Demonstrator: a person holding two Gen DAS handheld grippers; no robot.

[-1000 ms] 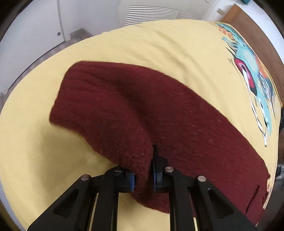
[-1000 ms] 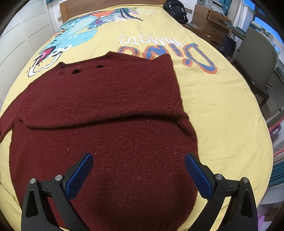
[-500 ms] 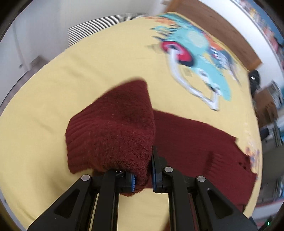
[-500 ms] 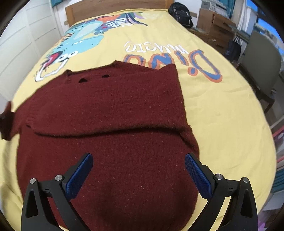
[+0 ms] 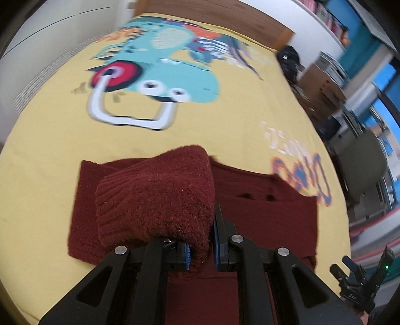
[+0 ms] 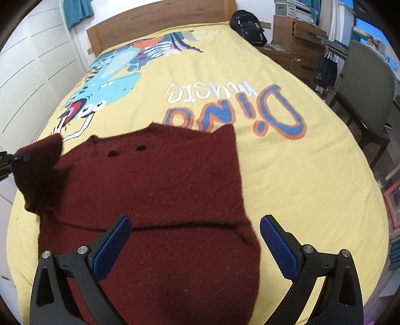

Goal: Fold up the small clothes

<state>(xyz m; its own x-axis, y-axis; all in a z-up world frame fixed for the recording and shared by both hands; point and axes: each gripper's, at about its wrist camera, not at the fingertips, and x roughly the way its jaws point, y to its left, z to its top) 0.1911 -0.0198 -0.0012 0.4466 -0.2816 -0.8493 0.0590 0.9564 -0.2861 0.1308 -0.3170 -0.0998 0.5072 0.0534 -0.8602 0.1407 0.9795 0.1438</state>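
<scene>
A dark red knitted sweater point(image 6: 160, 190) lies flat on the yellow bedspread point(image 6: 300, 175), neck toward the headboard, with the right sleeve folded across its body. My left gripper point(image 5: 201, 247) is shut on the left sleeve point(image 5: 155, 200) near its ribbed cuff and holds it lifted over the sweater's body point(image 5: 270, 220). In the right wrist view the lifted sleeve point(image 6: 37, 170) shows at the far left. My right gripper point(image 6: 193, 247) is open and empty, hovering above the sweater's lower half.
The bedspread carries a dinosaur print point(image 5: 155, 82) and lettering point(image 6: 232, 110). A wooden headboard point(image 6: 160, 20) stands at the far end. A black backpack point(image 6: 248, 27), wooden drawers point(image 6: 297, 37) and a grey chair point(image 6: 365, 82) stand along the right side of the bed. White wardrobe doors point(image 6: 30, 62) are at the left.
My left gripper has swung the held sleeve from out at the side up and over toward the sweater's body. My right gripper stayed open, rising slightly.
</scene>
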